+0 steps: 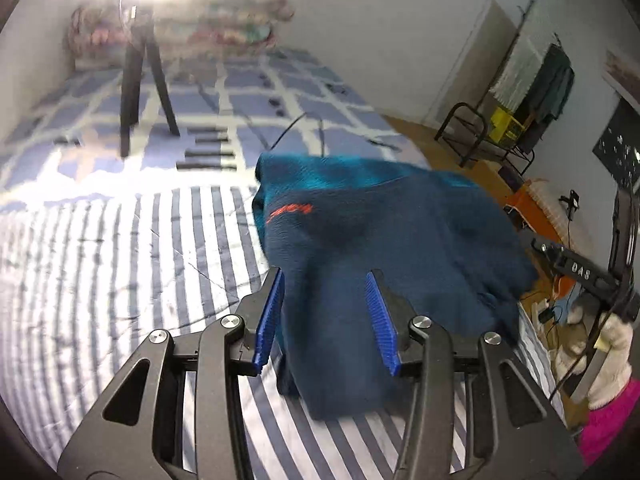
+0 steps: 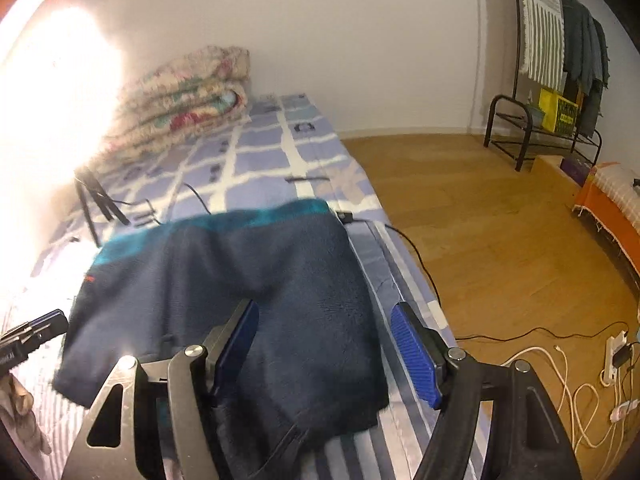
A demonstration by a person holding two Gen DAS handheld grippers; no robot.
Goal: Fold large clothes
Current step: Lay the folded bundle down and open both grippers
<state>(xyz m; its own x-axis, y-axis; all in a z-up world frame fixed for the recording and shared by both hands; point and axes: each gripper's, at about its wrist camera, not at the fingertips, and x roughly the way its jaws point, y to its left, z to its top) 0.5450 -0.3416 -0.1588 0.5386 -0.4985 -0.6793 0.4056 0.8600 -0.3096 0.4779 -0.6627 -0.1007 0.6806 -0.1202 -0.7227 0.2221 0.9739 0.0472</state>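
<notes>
Bed (image 2: 280, 152): 1, w/ striped sheet near side, blue check cover far side. Garment sits on the striped part, close to the bed's floor-side edge.

Garment (image 1: 380, 232): 1 dark blue fleece, teal band at far edge, small red mark on it. Already doubled over into a rough rectangle, lying loose on the bed, nothing lifting it.

Step, my read: a fold just laid down, both grippers off the cloth. Not finished, pile is still wide and lumpy.

Left gripper (image 1: 326, 316): jaws spread, blue pads either side of the near hem, no pinch visible. Right gripper (image 2: 326, 356): jaws spread wider, fleece corner between the pads but not squeezed.

Next move needs: re-grab near hem or 2 corners, one per gripper, carry across for another fold, keep edges aligned. Fleece is thick, so expect it to spring back; press flat after.

Other counts: folded floral quilt (image 2: 180, 96) x1 at the far end of the bed, tripod (image 1: 140, 80) x1 standing on bed, black cable (image 2: 416, 256) x1 running off the bed edge to floor.
</notes>
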